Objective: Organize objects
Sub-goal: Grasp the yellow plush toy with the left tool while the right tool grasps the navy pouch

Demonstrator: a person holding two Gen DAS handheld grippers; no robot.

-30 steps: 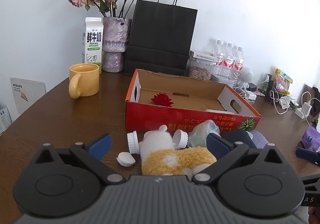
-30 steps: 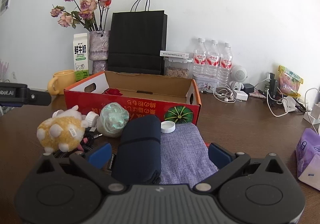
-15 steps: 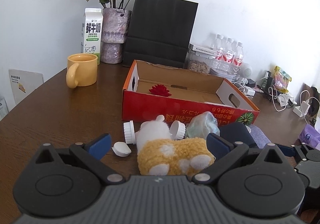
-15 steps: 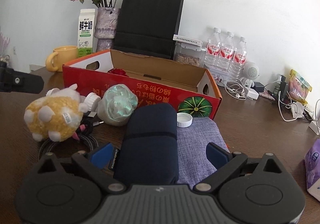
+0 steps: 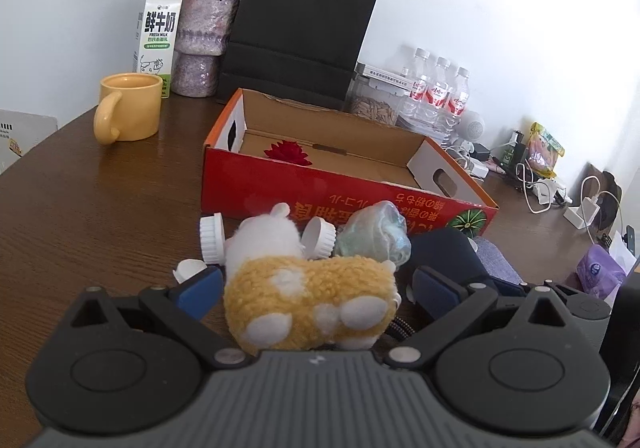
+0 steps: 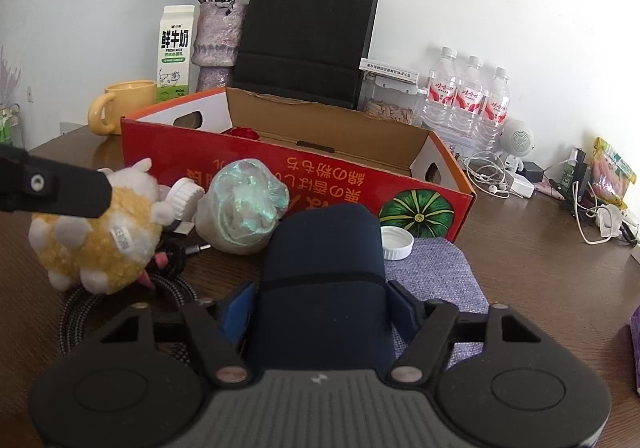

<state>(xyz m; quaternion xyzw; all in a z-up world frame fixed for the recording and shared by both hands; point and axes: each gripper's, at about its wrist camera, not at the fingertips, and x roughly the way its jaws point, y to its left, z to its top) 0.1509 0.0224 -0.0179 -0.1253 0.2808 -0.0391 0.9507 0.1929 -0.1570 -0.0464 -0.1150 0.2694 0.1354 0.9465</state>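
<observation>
The right hand-held gripper has just been closing and is now pinching the dark blue pouch lying before the red box; next comes lifting it in.

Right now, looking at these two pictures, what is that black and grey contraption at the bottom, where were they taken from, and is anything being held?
It is no robot: a person holds a hand-held gripper in each hand, and each carries a camera looking along its jaws.

In the left view, the left gripper stands open around a yellow-and-white plush toy, not pinching it.

In the right view, the right gripper has just been closing its jaws and now presses both sides of a rolled navy pouch lying on a grey cloth.

Behind stands a red cardboard box on the brown table.
</observation>
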